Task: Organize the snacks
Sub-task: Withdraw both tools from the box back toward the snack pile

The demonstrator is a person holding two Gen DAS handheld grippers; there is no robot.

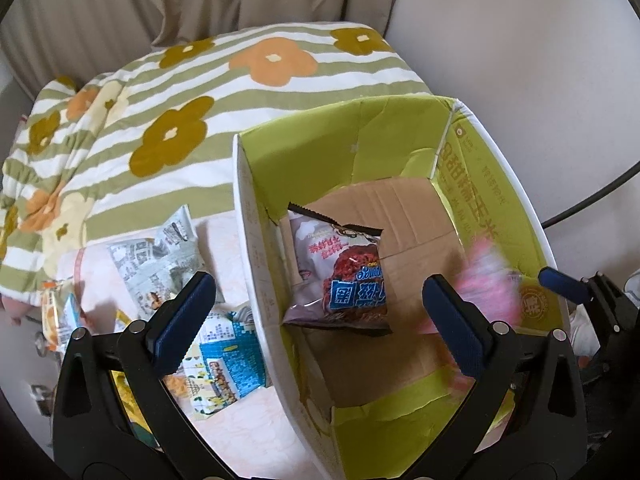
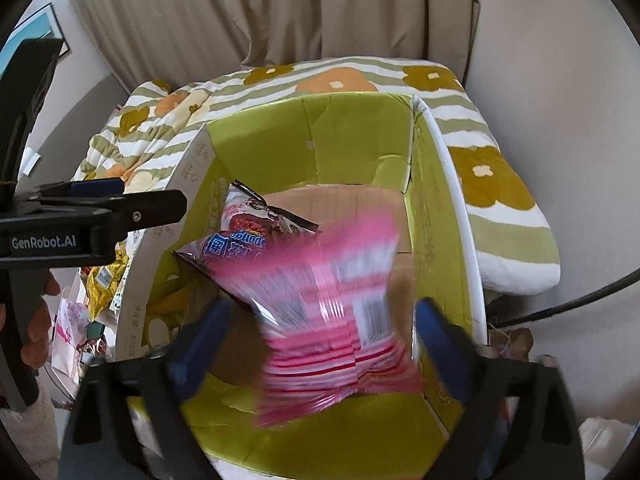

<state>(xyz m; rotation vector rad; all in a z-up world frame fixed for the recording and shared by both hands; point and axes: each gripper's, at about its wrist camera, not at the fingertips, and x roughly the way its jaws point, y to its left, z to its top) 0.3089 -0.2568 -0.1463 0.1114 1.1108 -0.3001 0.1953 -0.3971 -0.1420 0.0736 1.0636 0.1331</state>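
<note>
A green-lined cardboard box stands open at the top. On its brown floor lies a silvery noodle-snack bag. My left gripper is open and holds nothing, one finger outside the box's left wall and one inside. My right gripper hangs open over the box. A blurred pink striped packet is loose between its spread jaws, and the pads are not pressing on it. In the left wrist view, one of the right gripper's fingers shows at the box's right wall.
Several snack bags lie on the pink surface left of the box: a newsprint-patterned one, a blue-and-white one, an orange one. Gold packets lie there too. A floral striped quilt lies behind the box. A hand holds the left gripper.
</note>
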